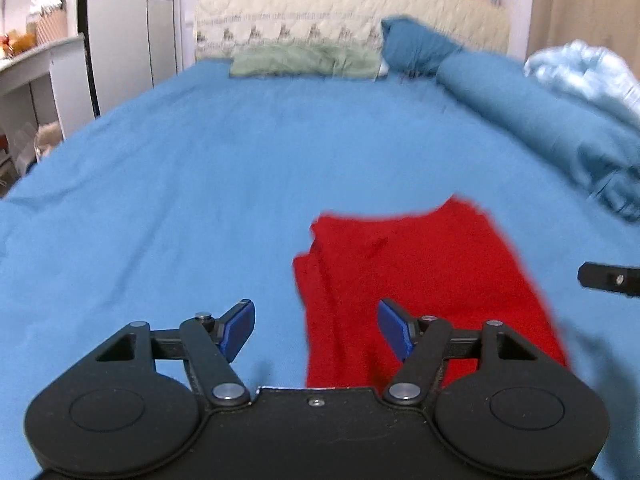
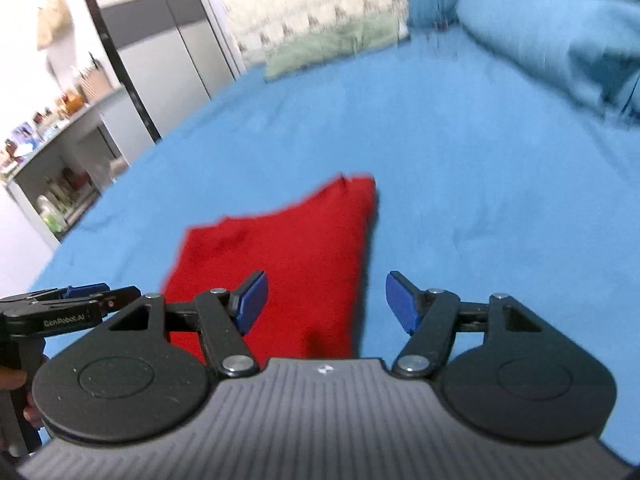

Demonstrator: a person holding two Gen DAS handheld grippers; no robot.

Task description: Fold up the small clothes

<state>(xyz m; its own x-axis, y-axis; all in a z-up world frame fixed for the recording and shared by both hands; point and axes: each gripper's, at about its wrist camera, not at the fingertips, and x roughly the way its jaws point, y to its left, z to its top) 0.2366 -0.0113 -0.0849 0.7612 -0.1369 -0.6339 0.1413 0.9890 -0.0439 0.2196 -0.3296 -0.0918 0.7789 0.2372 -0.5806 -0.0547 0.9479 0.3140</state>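
Left wrist view is showing you the left gripper (image 1: 316, 330) hanging over the blue bedsheet (image 1: 180, 184) with its blue pads (image 1: 240, 330) spread wide and nothing between them. You are looking at the red garment (image 1: 416, 292) lying on the sheet ahead and to the right of that gripper; its right pad is sitting over the garment's left edge in the picture, though whether it is touching the cloth cannot be told. The garment is lying in a rough, partly folded shape, with a doubled layer showing along its left side. At the right edge of this view, a black tip of the right gripper (image 1: 610, 279) is poking in, beside the garment's right side.

Right wrist view is giving you the right gripper (image 2: 326, 306), also spread open and holding nothing. The red garment (image 2: 288, 256) is lying ahead of it and to the left, with the left pad over the cloth and the right pad (image 2: 402, 306) over bare bedsheet (image 2: 460, 168). You are seeing the left gripper (image 2: 86, 292) from the side at the lower left, just beside the garment's near left corner.

Farther up the bed, a green pillow (image 1: 304, 62) is resting against the quilted headboard (image 1: 352, 8), and a rolled blue duvet (image 1: 552, 120) is lying along the right side. Both views are blurred.
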